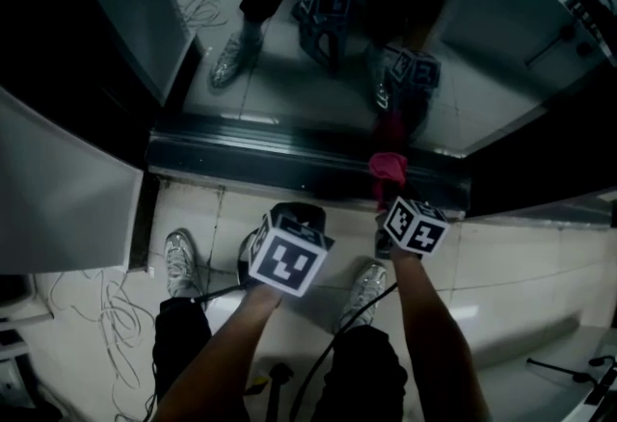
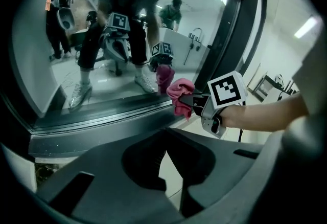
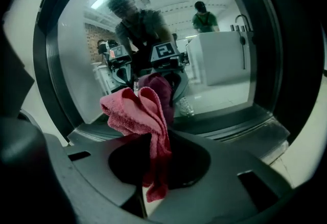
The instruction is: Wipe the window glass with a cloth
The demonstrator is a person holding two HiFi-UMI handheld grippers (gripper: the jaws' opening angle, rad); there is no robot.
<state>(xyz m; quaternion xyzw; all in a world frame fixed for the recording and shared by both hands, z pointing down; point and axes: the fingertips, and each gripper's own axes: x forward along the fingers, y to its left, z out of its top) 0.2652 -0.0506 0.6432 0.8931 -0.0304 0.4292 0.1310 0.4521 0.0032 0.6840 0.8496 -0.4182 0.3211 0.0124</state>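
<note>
Forearms sit nearest in the head view, one hand-held gripper on each. Left hand-held gripper point(image 2: 164, 135): jaws pressed together at the tips, nothing between them, idling low over the floor point(image 1: 521, 266) to the left of the right one. Right hand-held gripper point(image 1: 390, 197): pinching the pink cloth point(image 3: 138, 113), which bunches above the jaws with a tail hanging down through them. Cloth is at the low right part of the window glass point(image 1: 289, 73), just above the dark bottom frame point(image 1: 289, 155). Its reflection sits right behind it, so it's at or just off the pane; can't tell if it's touching. No streaks or wet marks show on the glass, so there's no evidence of wiped area. My read: cloth is in hand and at the pane, and most of the glass is left to wipe.
</note>
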